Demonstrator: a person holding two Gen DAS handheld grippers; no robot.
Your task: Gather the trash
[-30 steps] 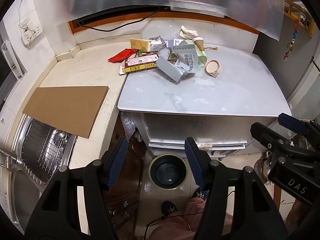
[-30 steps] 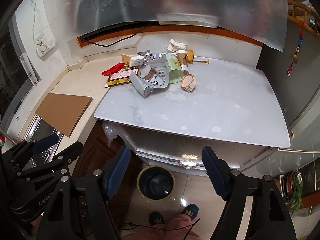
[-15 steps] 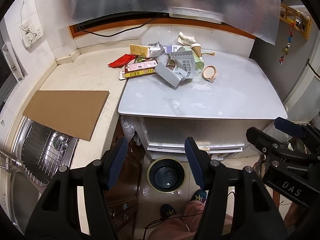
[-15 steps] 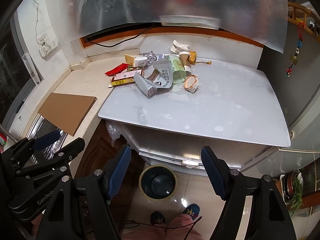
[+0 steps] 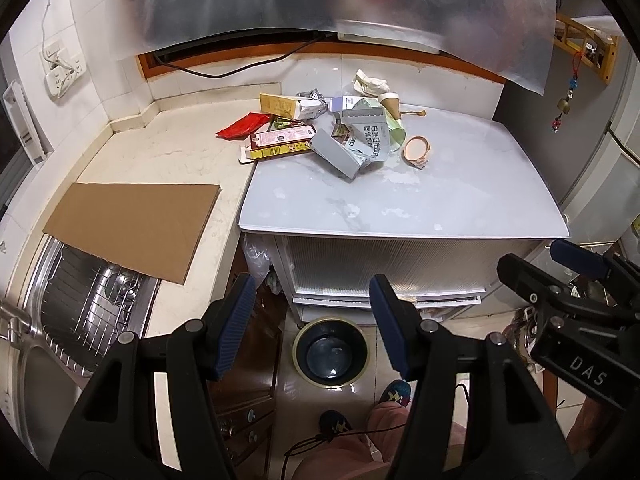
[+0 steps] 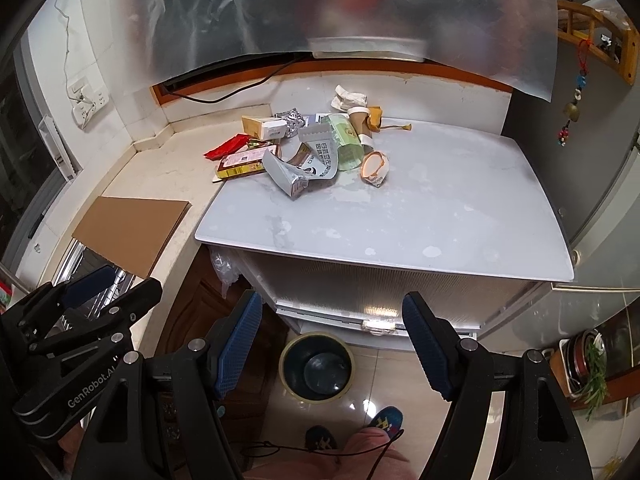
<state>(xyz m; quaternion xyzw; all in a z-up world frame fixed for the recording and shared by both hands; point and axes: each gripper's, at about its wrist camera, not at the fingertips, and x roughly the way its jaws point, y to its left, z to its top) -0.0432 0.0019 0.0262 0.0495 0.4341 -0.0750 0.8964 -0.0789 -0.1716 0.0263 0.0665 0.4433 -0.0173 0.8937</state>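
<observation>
1. while both tools hang well short of the table, nothing is grabbed: left gripper (image 5: 310, 322) has jaws spread w/ nothing btwn them, right gripper (image 6: 332, 338) same, spread wider and bare.
2. trash pile (image 5: 340, 136) sits at the far left corner of the white table (image 5: 440, 208), some bits spilling over the table's left edge onto the counter (image 5: 160, 160). bin (image 5: 331, 352) is on the floor just below the table's near edge, well apart from the pile.
3. risk: pile is tangled. pulling the grey carton (image 5: 334, 156) prob drags the printed paper lying against it, so loose bits could slide off toward the wall side or drop btwn table and counter.
4. risk: flat stuff like the red wrapper (image 5: 242, 126) and the long box (image 5: 280, 144) lies flush on the surface; pads may skate over w/o biting, esp the wrapper, which looks thin and slick.
5. risk: orange ring (image 5: 416, 148) near the pile's right side looks light and could roll toward the table's right edge if nudged.
6. risk: long carry from far corner to bin; a weak pinch on crumpled paper may let go over the floor, and the drop could miss the bin mouth, landing by the person's shoes (image 5: 394, 394).
7. risk: both tools reaching into the same corner could knock each other.
</observation>
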